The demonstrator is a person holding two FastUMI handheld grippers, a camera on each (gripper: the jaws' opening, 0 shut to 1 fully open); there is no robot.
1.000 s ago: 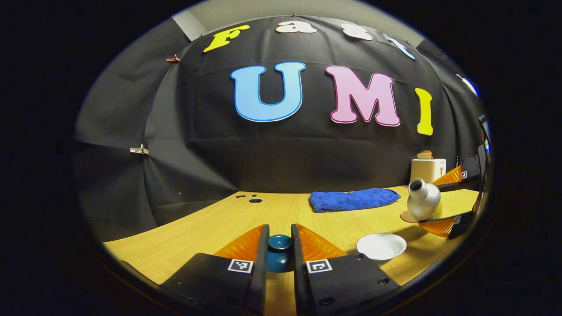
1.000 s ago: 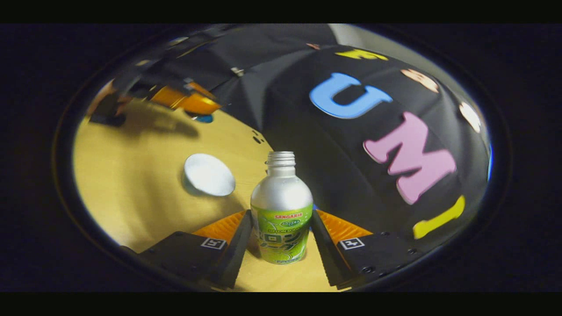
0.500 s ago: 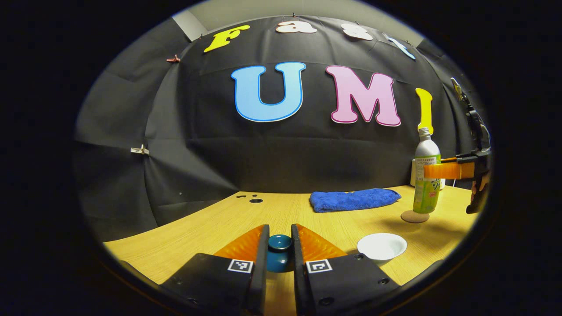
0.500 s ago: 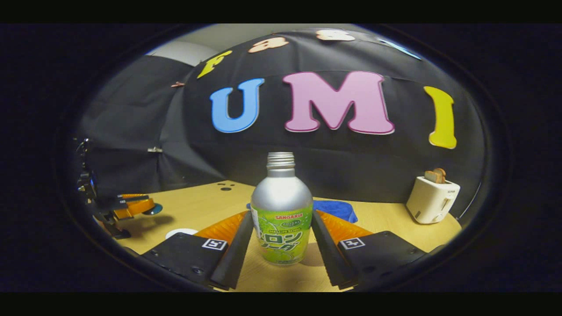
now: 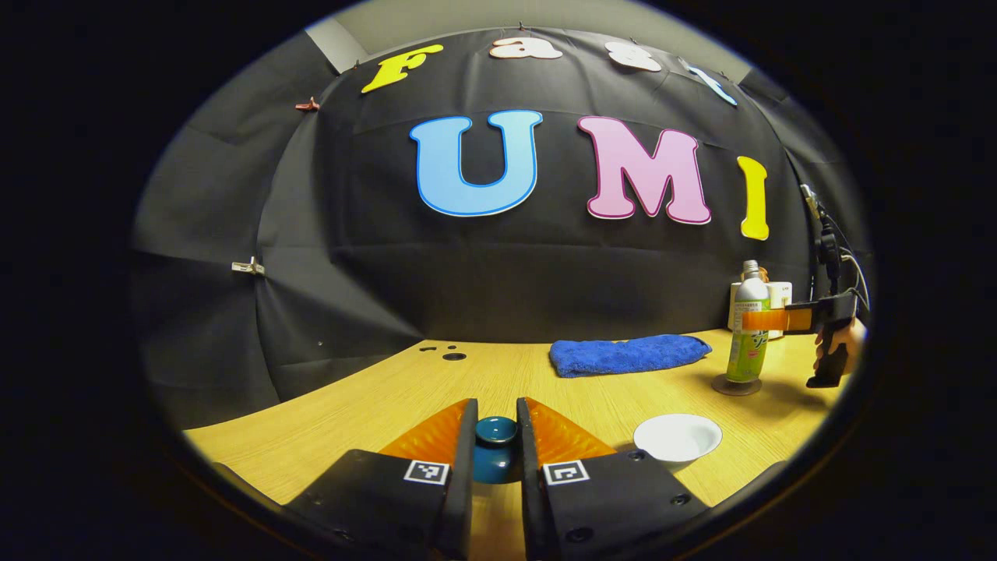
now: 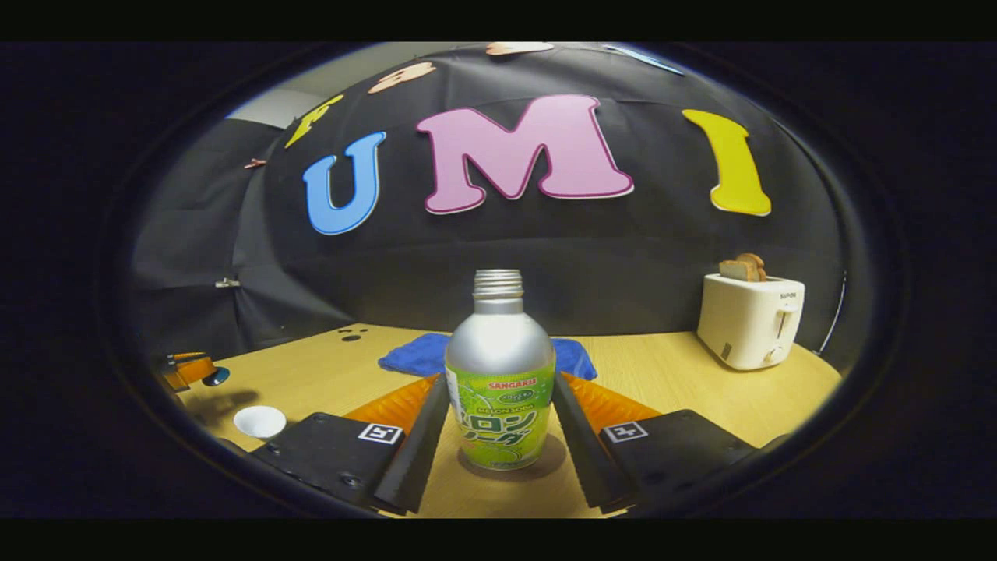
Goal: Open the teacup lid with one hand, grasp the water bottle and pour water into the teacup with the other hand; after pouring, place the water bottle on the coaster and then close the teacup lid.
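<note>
**Two grippers, each clamped on its item**

Left gripper (image 5: 496, 444): jaws narrow, both fingers pressed on knob of dark teal ceramic teacup lid (image 5: 496, 431), held just above pale wooden table (image 5: 374, 405), right betw. the tips. Small white round teacup (image 5: 677, 437) sits uncovered on table, near, to its right. Farther back: blue folded towel (image 5: 627, 354).

Right gripper (image 6: 499, 421): fingers closed on sides of silver metal water bottle w/ green label (image 6: 499, 389), capless, upright, dead centre betw. fingers. Bottle base meets round brown coaster (image 6: 545, 458); in left gripper view bottle stands on coaster, far right of table, w/ a hand behind the gripper.

Vs. 1 s ago: bottle was tipped over the teacup; 0.5 s ago upright, hanging above coaster; now lowered onto it. Lid & left gripper unchanged.

Beyond: cream toaster w/ bread slices (image 6: 749, 319) at back right, near the wall.
</note>
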